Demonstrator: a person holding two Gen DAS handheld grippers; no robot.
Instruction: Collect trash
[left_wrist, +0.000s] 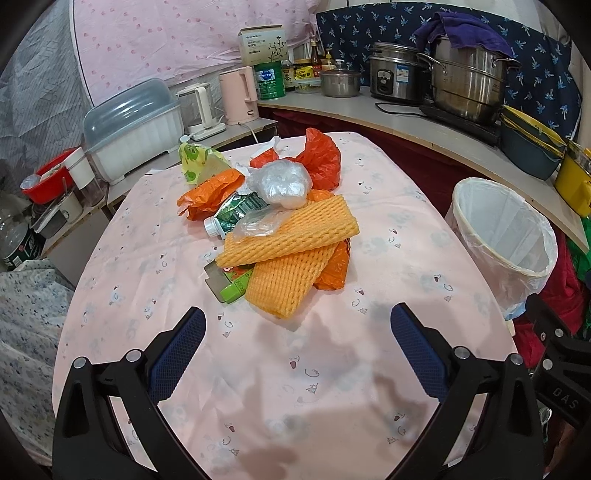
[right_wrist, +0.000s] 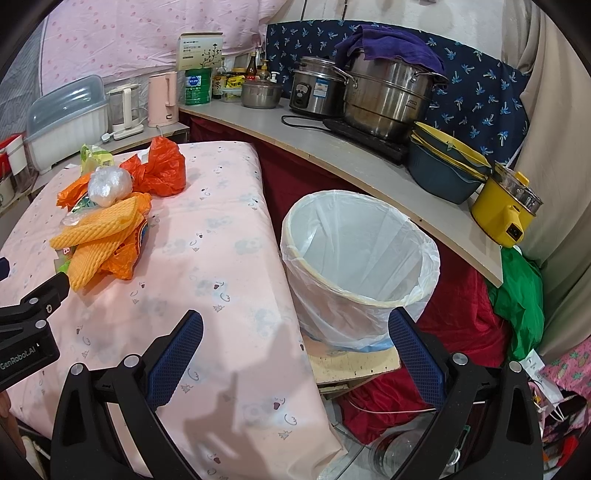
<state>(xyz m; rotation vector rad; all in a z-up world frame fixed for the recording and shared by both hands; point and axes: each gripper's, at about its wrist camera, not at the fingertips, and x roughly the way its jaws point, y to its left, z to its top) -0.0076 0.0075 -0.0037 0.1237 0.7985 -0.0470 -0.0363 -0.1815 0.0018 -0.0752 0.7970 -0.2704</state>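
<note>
Left wrist view: the trash pile (left_wrist: 273, 218) sits heaped near the middle of my bench (left_wrist: 406, 229), on its pink printed cloth. On top lie two orange foam nets (left_wrist: 291, 236), ribbed and flat, one crossed over the other. Behind them is a balled clear plastic bag (left_wrist: 282, 184), a crumpled red bag (left_wrist: 317, 155), an orange bag (left_wrist: 210, 192) and a yellow-green wrapper (left_wrist: 195, 158). A squashed green-labelled bottle (left_wrist: 232, 214) with a white cap pokes out on the left of the heap, and a green carton (left_wrist: 234, 288) with a grey flap lies under the nets at the near edge.

Around the heap the cloth is bare on every side, with a broad open stretch between it and me. The right edge of the bench drops off beside the bin (right_wrist: 358, 258), a pale bucket lined with a thin white bag, its mouth open and nothing visible inside. The bin stands just beside the bench edge, on a low board, with a curved shelf (right_wrist: 332, 147) of pots behind it.

My left gripper (left_wrist: 297, 332) hangs over the bare cloth with its blue-padded jaws spread wide and nothing between them; the pile lies straight ahead, the nearest foam net just beyond the fingertips. My right gripper (right_wrist: 295, 332) is likewise spread wide and empty, straddling the bench edge and the bin's near rim; from it the pile is well off to the left and the bin directly ahead.
</note>
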